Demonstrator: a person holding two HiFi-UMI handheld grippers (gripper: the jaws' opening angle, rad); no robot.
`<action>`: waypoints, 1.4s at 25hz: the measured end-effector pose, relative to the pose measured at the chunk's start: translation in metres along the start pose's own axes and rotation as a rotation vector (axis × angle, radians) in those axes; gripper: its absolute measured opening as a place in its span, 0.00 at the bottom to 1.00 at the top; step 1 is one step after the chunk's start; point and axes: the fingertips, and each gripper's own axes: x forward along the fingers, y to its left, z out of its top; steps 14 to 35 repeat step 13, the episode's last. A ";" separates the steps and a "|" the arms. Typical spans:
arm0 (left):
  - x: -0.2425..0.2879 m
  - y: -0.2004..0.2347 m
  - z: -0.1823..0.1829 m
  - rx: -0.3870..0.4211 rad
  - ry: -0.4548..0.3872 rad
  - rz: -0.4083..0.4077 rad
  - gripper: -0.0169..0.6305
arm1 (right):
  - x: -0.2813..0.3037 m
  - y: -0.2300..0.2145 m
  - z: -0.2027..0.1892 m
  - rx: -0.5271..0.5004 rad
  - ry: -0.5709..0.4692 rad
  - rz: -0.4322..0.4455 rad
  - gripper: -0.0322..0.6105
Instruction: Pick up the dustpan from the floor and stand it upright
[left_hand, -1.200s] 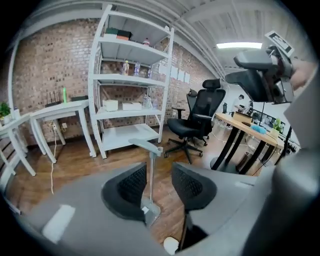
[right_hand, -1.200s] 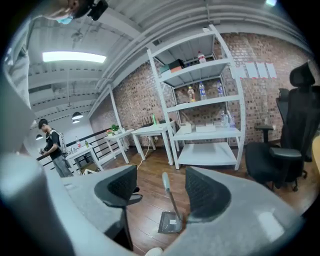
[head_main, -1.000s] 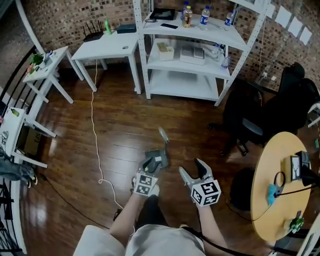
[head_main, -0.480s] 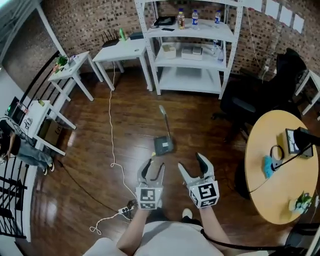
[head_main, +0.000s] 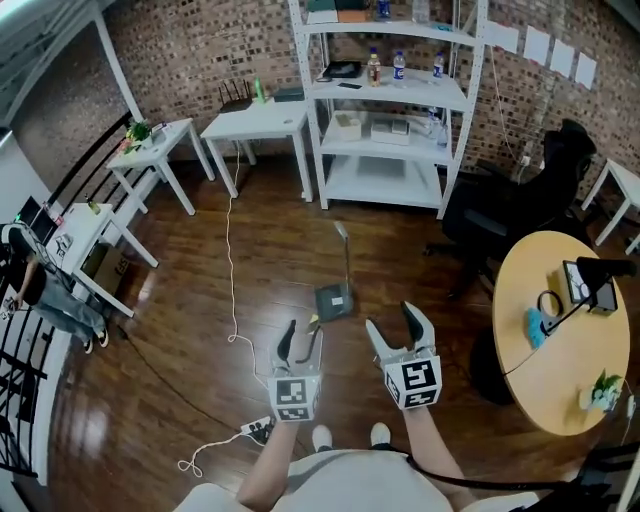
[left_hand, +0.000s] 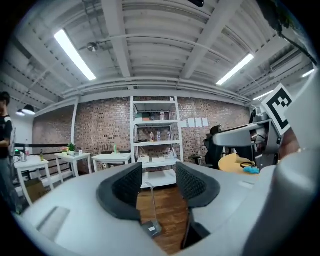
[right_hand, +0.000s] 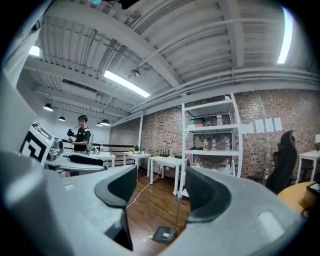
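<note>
Dustpan stands upright on the floor in front of the shelf unit. Left claw and right claw hang open and empty, short of it. With that tall skinny handle, I'd guess a small nudge tips it.

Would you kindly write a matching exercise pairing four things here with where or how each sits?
1. grey long-handled dustpan
2. white metal shelving unit
3. round yellow wooden table
4. thin white cable

a. backs onto the brick wall
b. trails across the wooden floor
c. stands upright on its pan
d. at the head view's right edge

Pairs: 1-c, 2-a, 3-d, 4-b
</note>
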 end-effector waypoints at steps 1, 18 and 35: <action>-0.007 0.007 0.001 -0.013 -0.008 0.009 0.38 | 0.000 0.014 -0.001 -0.005 0.010 0.016 0.50; -0.048 0.047 0.007 0.040 -0.053 0.014 0.36 | 0.005 0.085 0.003 -0.051 0.036 0.038 0.50; -0.048 0.047 0.007 0.040 -0.053 0.014 0.36 | 0.005 0.085 0.003 -0.051 0.036 0.038 0.50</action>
